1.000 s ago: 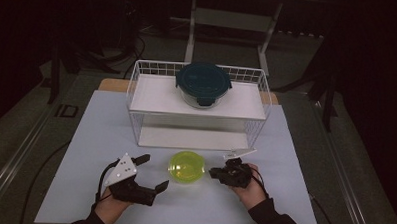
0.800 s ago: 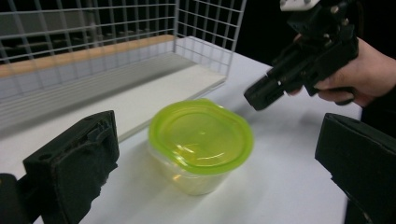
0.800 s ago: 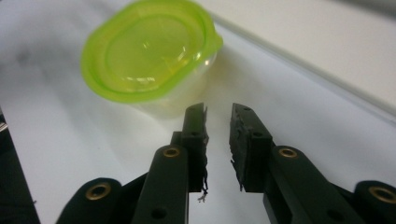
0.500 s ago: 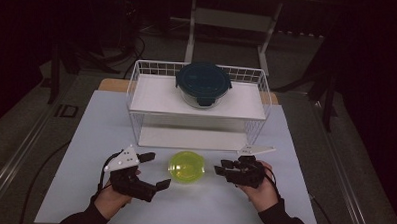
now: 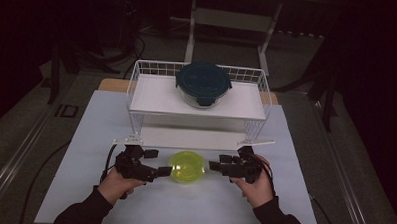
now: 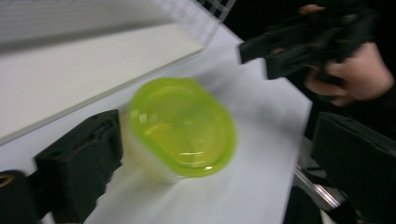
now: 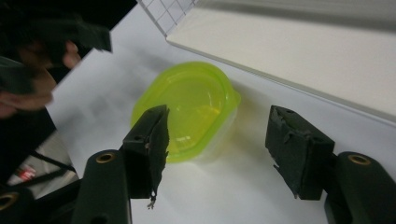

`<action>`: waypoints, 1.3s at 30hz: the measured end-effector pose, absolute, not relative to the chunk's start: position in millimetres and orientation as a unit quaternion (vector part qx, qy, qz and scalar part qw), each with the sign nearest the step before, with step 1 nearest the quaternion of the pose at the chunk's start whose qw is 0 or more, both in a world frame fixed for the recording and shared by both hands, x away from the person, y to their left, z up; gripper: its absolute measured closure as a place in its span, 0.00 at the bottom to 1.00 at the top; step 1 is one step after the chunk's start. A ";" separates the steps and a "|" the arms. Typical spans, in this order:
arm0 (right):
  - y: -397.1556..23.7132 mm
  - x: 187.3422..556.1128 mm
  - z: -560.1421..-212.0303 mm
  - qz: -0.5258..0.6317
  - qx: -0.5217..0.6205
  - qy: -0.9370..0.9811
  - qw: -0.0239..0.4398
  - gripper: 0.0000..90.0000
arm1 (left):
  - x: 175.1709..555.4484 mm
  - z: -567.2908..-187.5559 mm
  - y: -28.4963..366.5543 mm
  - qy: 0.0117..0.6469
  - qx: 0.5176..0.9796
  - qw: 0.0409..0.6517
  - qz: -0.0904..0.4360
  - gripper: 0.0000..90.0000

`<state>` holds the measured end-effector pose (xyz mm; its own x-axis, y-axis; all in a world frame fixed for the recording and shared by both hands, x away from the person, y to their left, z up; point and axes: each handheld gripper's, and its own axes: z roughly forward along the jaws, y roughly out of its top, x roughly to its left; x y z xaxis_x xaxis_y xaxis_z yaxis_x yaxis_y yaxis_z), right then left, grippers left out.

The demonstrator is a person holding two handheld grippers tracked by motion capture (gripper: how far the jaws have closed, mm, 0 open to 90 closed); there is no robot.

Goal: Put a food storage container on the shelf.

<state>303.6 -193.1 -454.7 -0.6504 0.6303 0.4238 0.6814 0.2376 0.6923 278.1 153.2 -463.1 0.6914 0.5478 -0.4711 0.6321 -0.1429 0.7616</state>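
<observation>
A small round container with a yellow-green lid sits on the white table mat, just in front of the wire rack. My left gripper is open at its left side, with its fingertips close to the rim. In the left gripper view the container lies ahead between the wide-apart jaws of the left gripper, slightly blurred. My right gripper is open at the container's right side. In the right gripper view the container lies just beyond the right gripper, with its left jaw overlapping the lid's edge.
A white wire rack stands behind, with a dark teal-lidded glass bowl on its upper shelf. Its low white shelf reaches almost to the container. Beyond the mat the room is dark, with a metal stand at the back.
Both grippers have rolled over in the hands. The left one has moved forward and closer to the container's left side. The container has stayed in place.
</observation>
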 end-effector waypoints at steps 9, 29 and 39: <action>-190.7 319.8 -473.9 -0.452 -0.472 -0.750 0.100 0.43 | 294.9 -482.8 153.5 0.452 0.726 0.504 -0.117 0.14; -173.1 329.4 -497.6 -0.417 -0.509 -0.738 0.150 0.68 | 310.6 -514.3 144.6 0.527 0.690 0.459 -0.189 0.60; -167.9 326.1 -497.7 -0.410 -0.509 -0.741 0.157 0.81 | 308.1 -513.1 143.1 0.533 0.691 0.449 -0.192 0.80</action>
<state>326.1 -167.9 -497.7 -0.4327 0.6254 0.6494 0.8825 0.1465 0.4470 308.1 143.1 -513.1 0.3574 0.5647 -0.7439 0.9090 -0.0273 0.4159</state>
